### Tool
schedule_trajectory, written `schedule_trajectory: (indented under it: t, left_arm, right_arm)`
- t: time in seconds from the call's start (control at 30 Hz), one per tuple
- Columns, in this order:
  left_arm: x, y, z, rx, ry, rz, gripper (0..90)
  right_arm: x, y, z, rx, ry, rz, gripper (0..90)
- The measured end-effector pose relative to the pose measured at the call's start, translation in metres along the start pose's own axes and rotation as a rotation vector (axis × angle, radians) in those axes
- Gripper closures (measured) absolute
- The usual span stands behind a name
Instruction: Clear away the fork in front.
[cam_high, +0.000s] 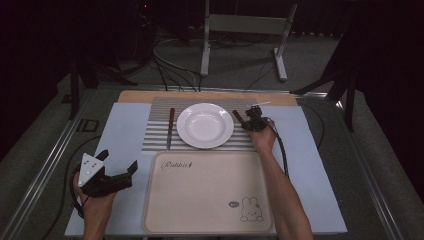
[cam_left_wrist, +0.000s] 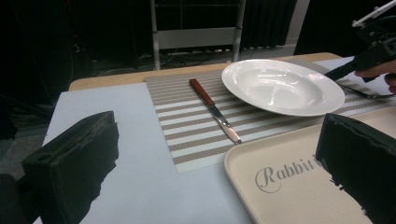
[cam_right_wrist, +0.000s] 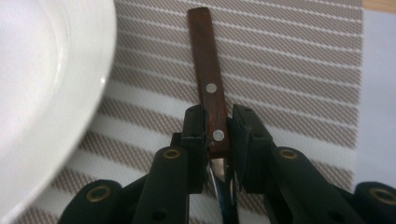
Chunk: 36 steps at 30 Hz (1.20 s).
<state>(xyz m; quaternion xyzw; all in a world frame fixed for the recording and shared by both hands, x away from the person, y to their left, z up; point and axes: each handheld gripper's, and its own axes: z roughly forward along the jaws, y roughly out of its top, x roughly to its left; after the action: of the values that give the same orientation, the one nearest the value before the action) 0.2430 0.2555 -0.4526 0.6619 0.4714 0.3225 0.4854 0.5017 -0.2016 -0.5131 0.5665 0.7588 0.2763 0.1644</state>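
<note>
A utensil with a brown riveted wooden handle (cam_right_wrist: 205, 60) lies on the striped placemat (cam_high: 157, 137) just right of the white plate (cam_high: 205, 125). My right gripper (cam_right_wrist: 217, 128) is shut on the lower end of that handle, both pads pressing its sides, with the metal shank running down between the jaws. In the high view the right gripper (cam_high: 251, 124) sits low over the utensil (cam_high: 238, 117). A knife (cam_high: 170, 127) with a brown handle lies left of the plate. My left gripper (cam_high: 119, 161) stands open at the table's near left with nothing between its jaws.
A beige tray (cam_high: 207, 192) printed with "Rabbit" and a rabbit drawing lies in front of the placemat. The mat and tray rest on a pale blue sheet (cam_high: 120, 135). Behind the table stand a metal frame (cam_high: 245, 25) and floor cables.
</note>
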Motion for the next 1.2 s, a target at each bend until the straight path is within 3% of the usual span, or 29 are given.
schedule_trajectory:
  t: [0.17,0.3,0.43,0.5,0.6,0.73,0.93,1.07,1.2]
  left_arm:
    - [-0.004,0.001,0.001,0.004,-0.003,0.012,0.0]
    - [-0.007,0.001,0.002,0.007,-0.010,0.016,0.0]
    - [-0.009,0.001,0.003,0.006,-0.010,0.019,0.0]
    - [-0.008,0.001,0.003,0.007,-0.010,0.018,0.0]
    - [-0.007,0.001,0.001,0.002,-0.007,0.013,0.0]
    - [-0.005,0.000,0.001,0.004,-0.006,0.009,0.0]
    - [-0.006,0.000,0.005,0.014,-0.012,0.015,0.0]
    - [-0.009,0.001,0.006,0.019,-0.015,0.022,0.0]
    - [-0.010,0.001,0.007,0.019,-0.017,0.019,0.0]
  right_arm:
    - [-0.011,-0.010,-0.012,0.034,-0.003,-0.005,77.1]
    - [-0.015,-0.014,-0.019,0.069,-0.032,-0.060,76.0]
    - [-0.014,-0.011,-0.018,0.094,-0.011,-0.056,66.7]
    - [-0.009,-0.009,-0.017,0.118,-0.040,-0.088,69.5]
    - [-0.006,-0.005,-0.017,0.152,-0.043,-0.094,77.4]
    - [-0.003,-0.005,-0.020,0.177,-0.056,-0.119,78.0]
    - [-0.008,-0.013,-0.030,0.132,-0.008,-0.112,78.3]
    - [-0.011,-0.015,-0.046,0.053,0.028,-0.101,78.3]
    - [-0.005,-0.018,-0.064,-0.031,0.067,-0.125,78.3]
